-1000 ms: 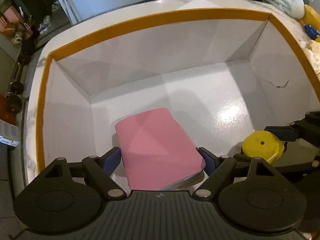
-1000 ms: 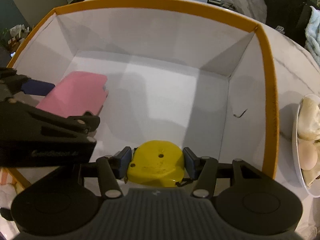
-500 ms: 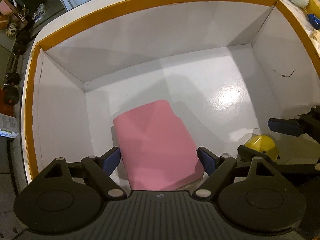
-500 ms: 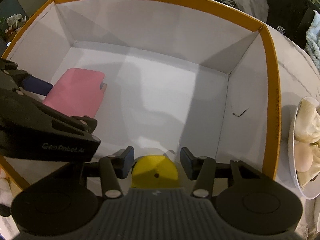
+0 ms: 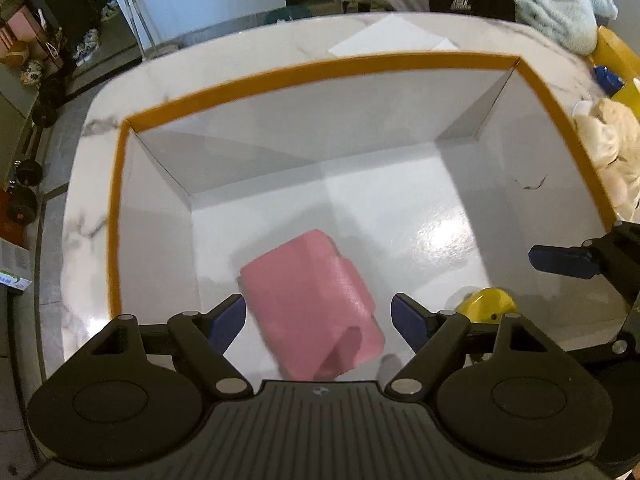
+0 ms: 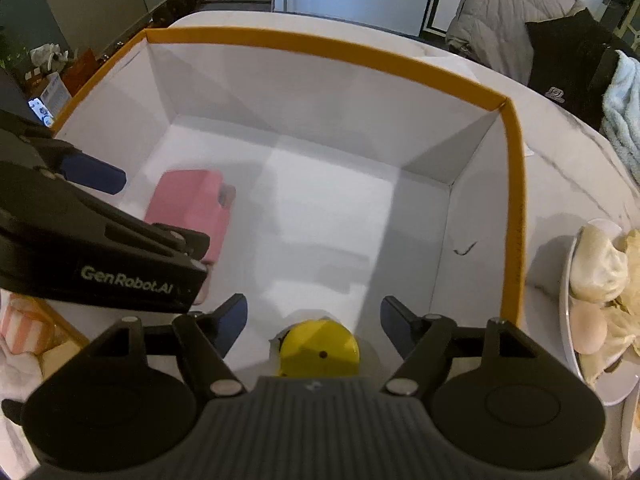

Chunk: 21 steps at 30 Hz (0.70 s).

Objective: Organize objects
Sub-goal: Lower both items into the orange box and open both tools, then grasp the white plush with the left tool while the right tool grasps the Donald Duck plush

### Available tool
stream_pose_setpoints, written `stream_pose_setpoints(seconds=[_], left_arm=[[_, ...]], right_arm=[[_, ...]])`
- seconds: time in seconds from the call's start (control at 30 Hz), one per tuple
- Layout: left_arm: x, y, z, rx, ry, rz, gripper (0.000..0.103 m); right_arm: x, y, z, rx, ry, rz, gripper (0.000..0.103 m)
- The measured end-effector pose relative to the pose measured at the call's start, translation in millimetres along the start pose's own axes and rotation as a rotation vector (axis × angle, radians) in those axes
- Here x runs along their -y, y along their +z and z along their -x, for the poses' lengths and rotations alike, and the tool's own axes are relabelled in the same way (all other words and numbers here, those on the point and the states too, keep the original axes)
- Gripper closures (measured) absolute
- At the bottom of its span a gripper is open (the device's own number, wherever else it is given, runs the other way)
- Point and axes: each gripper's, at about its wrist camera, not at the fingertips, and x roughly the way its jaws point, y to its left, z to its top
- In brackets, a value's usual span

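Note:
A white box with an orange rim (image 5: 320,68) stands on the marble table. On its floor lies a pink case (image 5: 312,308), blurred and turned askew. My left gripper (image 5: 318,320) hovers above it, jaws closing a little, pads clear of the case on both sides. A round yellow tape measure (image 6: 320,348) lies on the box floor near the front wall. My right gripper (image 6: 313,312) hangs over it with jaws opening, and neither pad touches it. The tape measure (image 5: 486,304) and a right fingertip (image 5: 560,260) show at the right of the left wrist view.
A white plate of pale buns (image 6: 592,280) sits on the table right of the box. A light blue towel (image 5: 560,0) and a white sheet (image 5: 392,36) lie beyond the far rim. A pink-striped thing (image 6: 20,328) lies outside the box's left front corner.
Both grippers have risen out of the box. The left pads have come off the pink case, which now lies lower and turned. The right jaws have opened, leaving the yellow tape measure on the floor.

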Motion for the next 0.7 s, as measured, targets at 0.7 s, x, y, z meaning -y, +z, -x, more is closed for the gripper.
stream_pose_setpoints(seconds=[0.7], left_arm=[[-20,-76,81,0.18,-0.022,0.112,0.008]], right_arm=[[-18,-45,81,0.211,0.001,-0.015,0.012]])
